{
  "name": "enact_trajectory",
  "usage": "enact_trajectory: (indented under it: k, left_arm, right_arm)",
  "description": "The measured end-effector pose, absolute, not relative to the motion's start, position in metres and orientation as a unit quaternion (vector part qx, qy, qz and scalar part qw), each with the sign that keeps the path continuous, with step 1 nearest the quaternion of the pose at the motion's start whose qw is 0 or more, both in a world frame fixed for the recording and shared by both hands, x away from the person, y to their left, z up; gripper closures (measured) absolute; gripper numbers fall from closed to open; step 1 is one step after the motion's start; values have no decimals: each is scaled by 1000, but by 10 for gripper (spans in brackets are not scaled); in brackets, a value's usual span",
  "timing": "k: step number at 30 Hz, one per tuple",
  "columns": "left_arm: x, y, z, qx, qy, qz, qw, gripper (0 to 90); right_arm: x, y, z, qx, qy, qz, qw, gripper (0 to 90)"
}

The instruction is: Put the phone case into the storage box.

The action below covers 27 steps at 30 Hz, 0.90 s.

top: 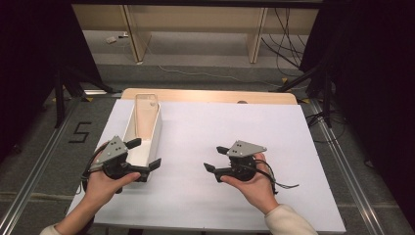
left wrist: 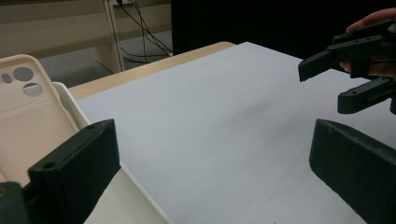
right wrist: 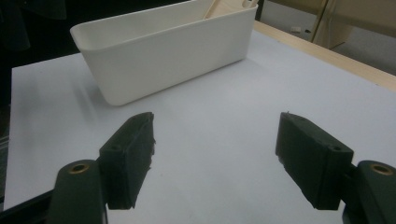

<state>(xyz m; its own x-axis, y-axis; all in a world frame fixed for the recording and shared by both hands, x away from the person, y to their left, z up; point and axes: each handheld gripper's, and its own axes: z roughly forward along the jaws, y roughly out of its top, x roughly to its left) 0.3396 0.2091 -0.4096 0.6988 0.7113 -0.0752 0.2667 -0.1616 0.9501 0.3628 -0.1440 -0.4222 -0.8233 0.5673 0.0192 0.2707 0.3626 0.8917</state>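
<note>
1. High view showed a long, narrow cream-white plastic bin (top: 147, 139) on the white sheet covering the table (top: 220, 147), lying lengthwise away from the person at the sheet's left side.
2. A pale beige phone case (top: 146, 108) with round camera cut-outs leaned inside the bin at its far end, its top edge rising above the rim.
3. Left gripper view showed the case's (left wrist: 23, 112) smooth inner face and three cut-outs near its upper corner, beside the bin's rounded white rim (left wrist: 70, 100).
4. The left gripper (top: 145, 155) sat at the bin's near end with its jaws spread wide, one over the bin and the other outside its right wall; nothing was pressed between them.
5. The right gripper (top: 216, 158) lay well apart from the bin, over bare sheet, jaws parted and empty, pointing left toward it.
6. Right gripper view showed the bin's (right wrist: 173, 51) plain, slightly tapered side wall with rounded corners.
</note>
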Motion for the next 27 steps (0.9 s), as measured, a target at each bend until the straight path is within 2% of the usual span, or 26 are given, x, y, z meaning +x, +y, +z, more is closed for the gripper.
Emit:
enact_trajectory:
  k: [22,26,27]
  left_arm:
    - [324,218,-419,735,332,207,554,3]
    - [322,219,-420,736,332,207,553,2]
    - [322,219,-420,735,332,208,553,2]
  right_arm:
    - [354,-165,-418,272,805,504,156,287]
    - [353,-171,-418,276,799,507,170,285]
    - [352,-171,-418,277,800,508,160,284]
